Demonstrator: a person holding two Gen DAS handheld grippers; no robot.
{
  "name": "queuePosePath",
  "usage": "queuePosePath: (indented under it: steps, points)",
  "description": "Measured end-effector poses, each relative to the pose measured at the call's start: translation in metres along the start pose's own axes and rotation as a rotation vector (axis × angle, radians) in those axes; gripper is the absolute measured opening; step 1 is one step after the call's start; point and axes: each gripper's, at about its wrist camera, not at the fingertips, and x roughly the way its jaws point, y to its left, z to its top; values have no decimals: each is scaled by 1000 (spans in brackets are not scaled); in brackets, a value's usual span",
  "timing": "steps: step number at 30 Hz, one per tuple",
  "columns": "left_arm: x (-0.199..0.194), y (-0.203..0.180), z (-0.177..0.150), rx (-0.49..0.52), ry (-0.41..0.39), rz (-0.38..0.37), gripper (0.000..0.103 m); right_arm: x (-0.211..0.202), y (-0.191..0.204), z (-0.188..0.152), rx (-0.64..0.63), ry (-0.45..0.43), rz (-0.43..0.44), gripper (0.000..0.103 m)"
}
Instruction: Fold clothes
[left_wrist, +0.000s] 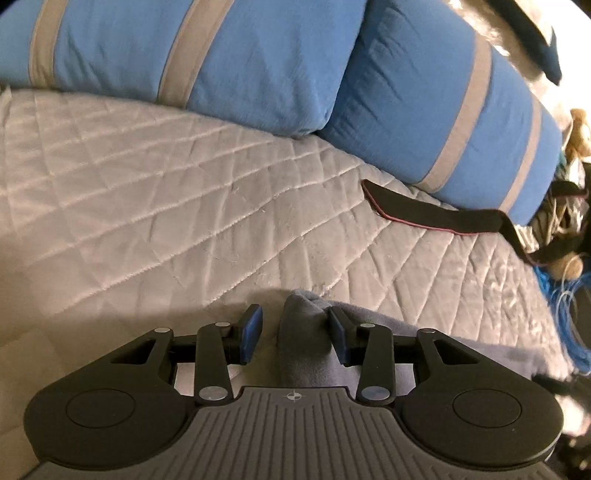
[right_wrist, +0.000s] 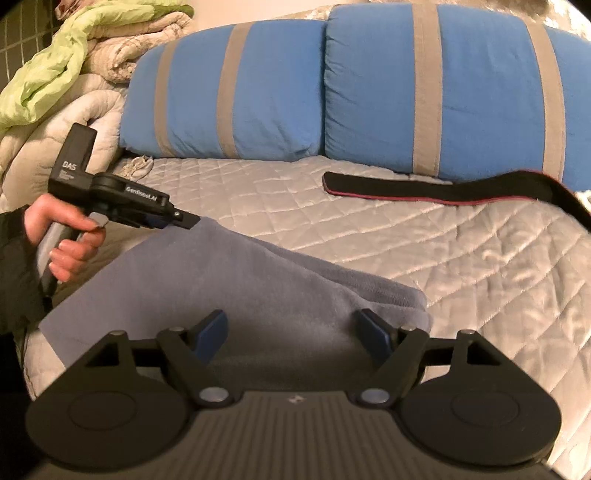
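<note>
Grey-blue fleece garment lies on the quilted silver bedspread, in front of two blue pillows. Left gripper straddles a bunched ridge of it, fingers parted, only one blue pad touching. Its housing reads "DAS" and "GenRobot.AI". Right gripper hovers over the cloth, fingers spread wide, grasping nothing. Black strap rests near the pillows.

Two blue pillows, one grey garment, one black strap, two hand-held grippers.

"DAS", "GenRobot.AI" on left gripper
</note>
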Motion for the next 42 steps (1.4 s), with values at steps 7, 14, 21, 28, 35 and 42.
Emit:
queuePosePath:
  steps: [7, 14, 21, 28, 35, 42]
  points:
    - [10, 9, 9, -66, 6, -33, 38, -2, -9, -1, 71, -18, 33, 85]
    - [-21, 28, 24, -201, -92, 18, 33, -17, -10, -1, 83, -146, -60, 72]
    - [-69, -3, -7, -25, -132, -84, 33, -8, -14, -1, 51, -111, -173, 32]
    - [-92, -25, -55, 84, -93, -49, 28, -25, -14, -1, 69, -120, -222, 32]
    - [-124, -41, -92, 119, -58, -74, 27, -80, 22, -15, -9, -17, -194, 33]
    - [-123, -47, -106, 179, 1, 11, 22, -72, 34, -45, -79, 131, -177, 30]
